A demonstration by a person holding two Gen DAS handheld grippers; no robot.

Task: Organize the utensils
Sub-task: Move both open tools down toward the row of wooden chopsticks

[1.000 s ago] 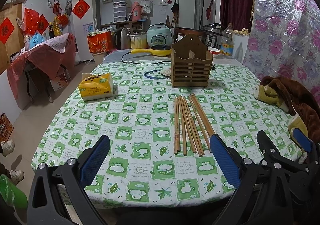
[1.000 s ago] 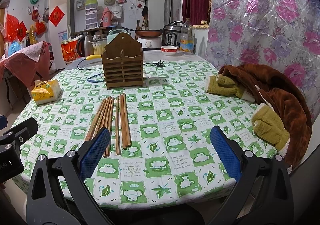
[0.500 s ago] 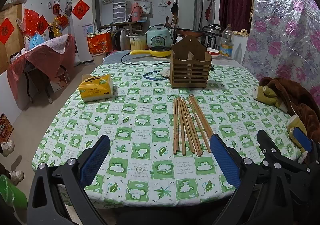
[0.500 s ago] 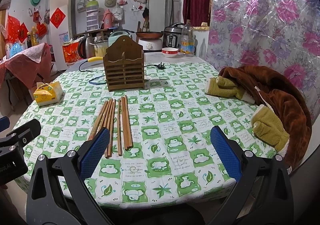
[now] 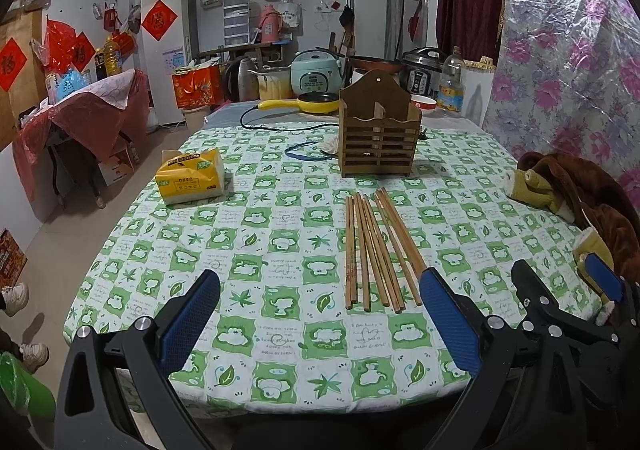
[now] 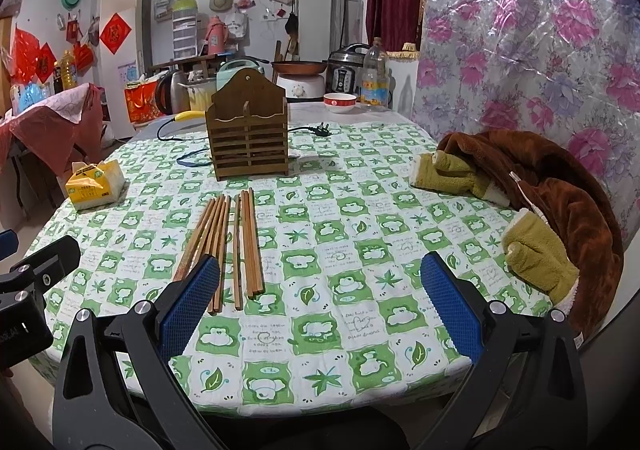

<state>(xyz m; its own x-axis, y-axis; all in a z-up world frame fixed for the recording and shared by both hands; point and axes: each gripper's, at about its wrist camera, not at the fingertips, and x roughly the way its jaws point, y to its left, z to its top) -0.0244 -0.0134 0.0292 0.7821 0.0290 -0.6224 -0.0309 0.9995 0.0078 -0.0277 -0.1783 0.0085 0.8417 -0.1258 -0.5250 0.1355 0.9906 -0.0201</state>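
Both grippers are observed over the near edge of the table, at roughly six o'clock from the work. The left gripper has its jaws spread wide and carries nothing. The right gripper is likewise spread wide and empty.

The chopsticks lie loose in a fanned bundle on the green-checked cloth, tips pointing toward twelve o'clock. The wooden utensil holder stands upright at twelve o'clock from them, apart from the bundle. Nothing can be seen standing in its compartments.

Change since one second ago: slight. In both wrist views the bundle and holder sit marginally farther and higher in frame, which suggests both tools have drawn back or lifted a little. The chopsticks themselves have not shifted, and jaw spacing is unchanged.

Assessment: no utensil has been picked up; the task stands at its opening approach. In the right wrist view the bundle lies at eleven o'clock from the right gripper, partly behind its left finger; in the left wrist view it lies at one o'clock, just beside the right finger. Either tool is judged able to reach it.

Other items: a yellow tissue pack at ten o'clock and a brown coat at three o'clock, both well apart from the work.
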